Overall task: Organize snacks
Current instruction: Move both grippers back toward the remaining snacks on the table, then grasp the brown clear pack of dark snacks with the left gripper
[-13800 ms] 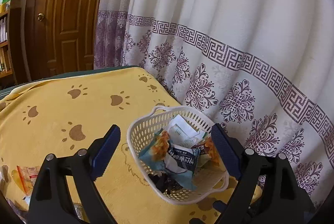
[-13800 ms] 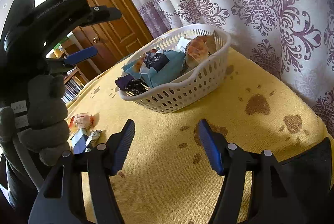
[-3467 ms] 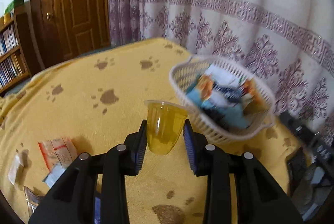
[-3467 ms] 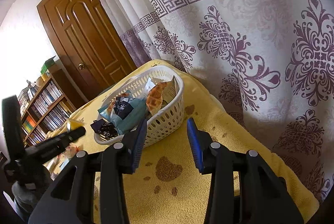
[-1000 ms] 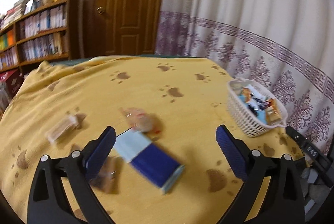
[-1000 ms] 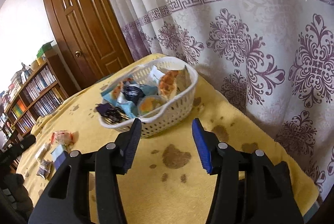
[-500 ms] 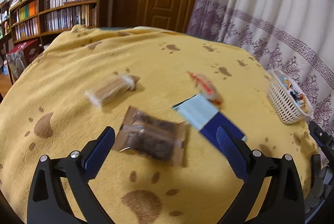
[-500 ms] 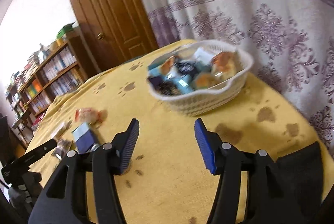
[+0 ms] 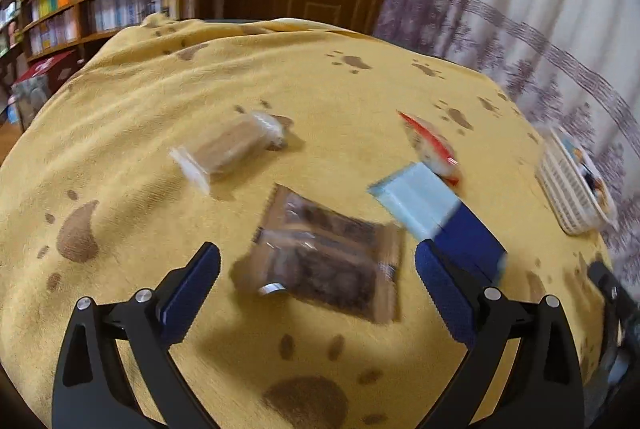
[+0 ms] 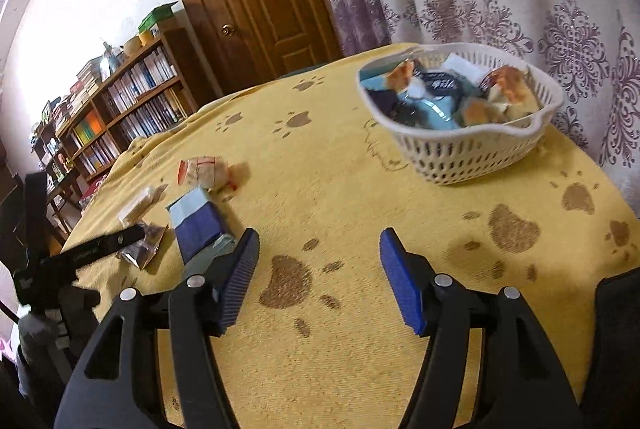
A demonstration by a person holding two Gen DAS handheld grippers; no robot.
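The left gripper (image 9: 316,269) hangs with jaws wide apart and empty over a brown cookie packet (image 9: 320,261), which lies flat with its long axis running across between the pads. The right gripper (image 10: 316,269), its jaws just opening with nothing between them, hovers above the yellow blanket (image 10: 320,169). From the brown packet, the blue box (image 9: 436,217) lies just right, pointing diagonally away, and the white basket (image 9: 568,193) of snacks sits far right.

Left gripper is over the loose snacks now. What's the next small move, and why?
Probably lower the left gripper and close on the brown snack packet. Its jaws stand open and empty with that packet lying flat between them on the yellow cloth, while the basket already holds other snacks.
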